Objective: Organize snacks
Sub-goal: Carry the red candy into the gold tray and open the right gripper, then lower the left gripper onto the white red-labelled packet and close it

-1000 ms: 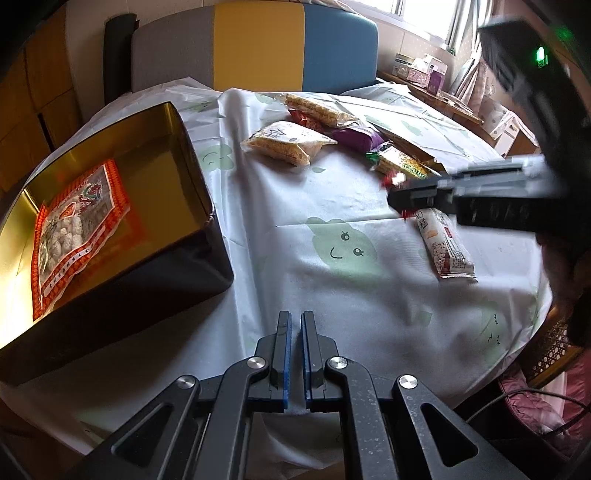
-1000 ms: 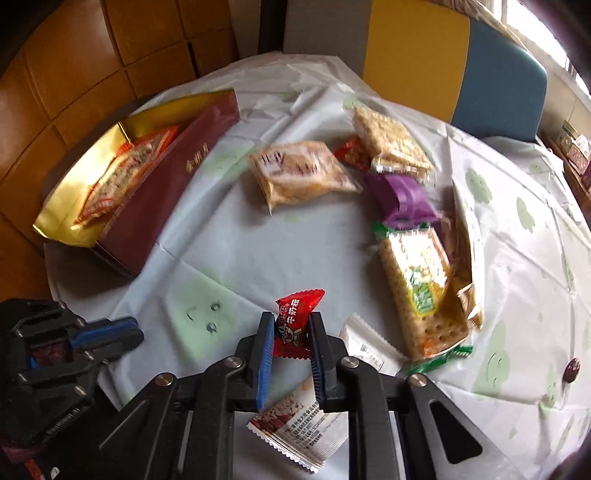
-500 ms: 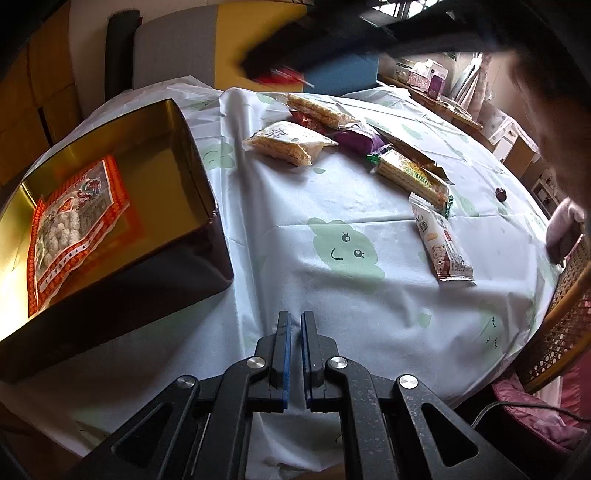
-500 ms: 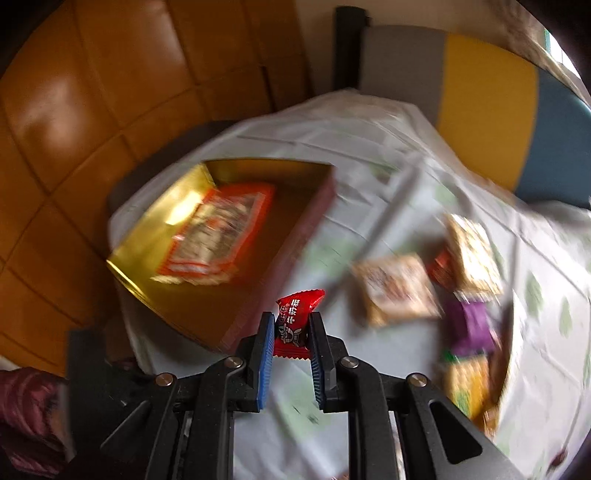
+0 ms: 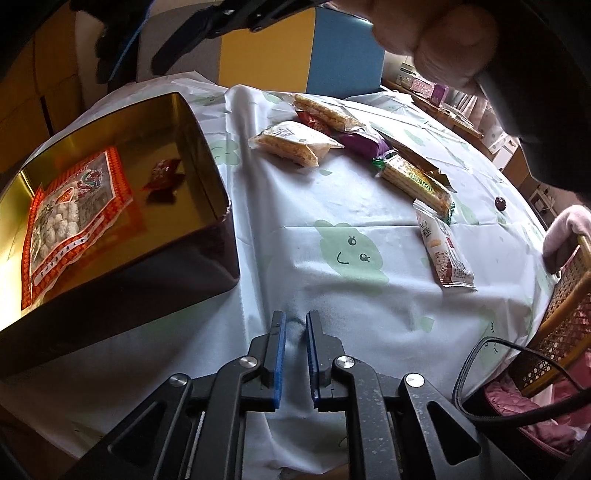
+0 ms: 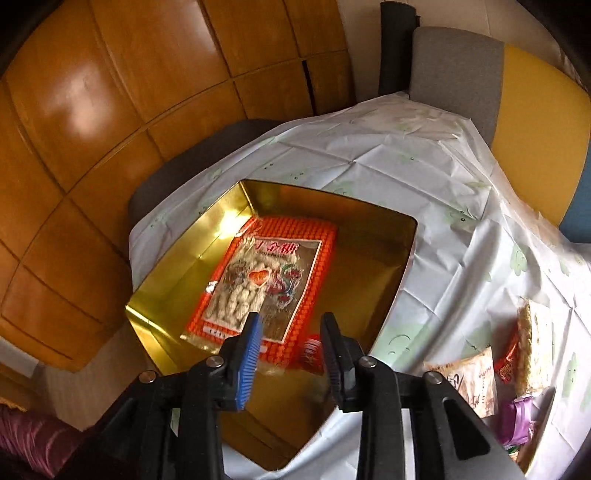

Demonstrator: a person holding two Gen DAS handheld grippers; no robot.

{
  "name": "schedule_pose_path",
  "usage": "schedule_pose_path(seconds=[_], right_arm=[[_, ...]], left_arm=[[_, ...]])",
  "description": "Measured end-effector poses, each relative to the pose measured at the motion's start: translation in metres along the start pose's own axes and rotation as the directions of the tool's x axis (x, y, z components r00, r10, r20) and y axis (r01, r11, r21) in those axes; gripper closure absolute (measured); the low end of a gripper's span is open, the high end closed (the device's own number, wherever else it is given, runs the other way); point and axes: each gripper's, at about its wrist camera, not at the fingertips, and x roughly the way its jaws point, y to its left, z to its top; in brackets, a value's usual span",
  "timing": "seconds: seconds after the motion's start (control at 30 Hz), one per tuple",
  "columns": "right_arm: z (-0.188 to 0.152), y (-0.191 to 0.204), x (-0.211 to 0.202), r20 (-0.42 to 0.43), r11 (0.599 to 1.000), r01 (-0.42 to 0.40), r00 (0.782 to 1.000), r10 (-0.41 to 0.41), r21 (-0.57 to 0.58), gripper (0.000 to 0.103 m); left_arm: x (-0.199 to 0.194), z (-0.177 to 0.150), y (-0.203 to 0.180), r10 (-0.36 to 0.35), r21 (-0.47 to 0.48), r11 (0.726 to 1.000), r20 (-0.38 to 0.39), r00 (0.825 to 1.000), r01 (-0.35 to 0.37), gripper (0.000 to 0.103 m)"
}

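A gold tin box (image 5: pixel 207 140) (image 6: pixel 402 258) stands on the table's left side. Inside lie a large red-and-clear snack bag (image 5: pixel 70 206) (image 6: pixel 258 280) and a small red candy (image 5: pixel 162 173) (image 6: pixel 312 352). My right gripper (image 6: pixel 291 325) is open and empty above the box, with the candy below between its fingers. It also shows at the top of the left wrist view (image 5: pixel 207 29). My left gripper (image 5: pixel 294 325) is shut and empty, low over the table's near edge. Several snack packs (image 5: pixel 291 142) lie on the white tablecloth, including a cracker pack (image 5: pixel 413 181) and a white bar (image 5: pixel 443 251).
A chair with grey, yellow and blue panels (image 5: pixel 266 48) stands behind the table. A wicker chair (image 5: pixel 565 306) and a black cable (image 5: pixel 480 354) are at the right. Wooden panelling (image 6: pixel 110 110) lies beyond the box. A small dark item (image 5: pixel 499 202) sits near the right edge.
My right gripper carried the red candy from the table's right side over the box and opened. The candy now lies in the box. My left gripper stayed put.
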Motion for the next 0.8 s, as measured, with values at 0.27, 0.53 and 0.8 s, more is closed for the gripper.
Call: schedule_pose_path(seconds=[0.27, 0.53, 0.8], right_arm=[[-0.026, -0.023, -0.023, 0.020, 0.995, 0.093, 0.995, -0.093, 0.027, 0.070], [-0.090, -0.083, -0.064, -0.024, 0.967, 0.215, 0.977, -0.214, 0.134, 0.070], [-0.147, -0.147, -0.118, -0.049, 0.889, 0.367, 0.928, -0.369, 0.273, 0.069]], left_arm=[[0.001, 0.000, 0.002, 0.014, -0.016, 1.000, 0.001, 1.000, -0.014, 0.083], [0.001, 0.000, 0.002, 0.023, -0.014, 1.000, 0.002, 1.000, -0.023, 0.082], [0.000, 0.001, -0.003, 0.050, 0.007, 0.999, 0.001, 0.999, -0.050, 0.081]])
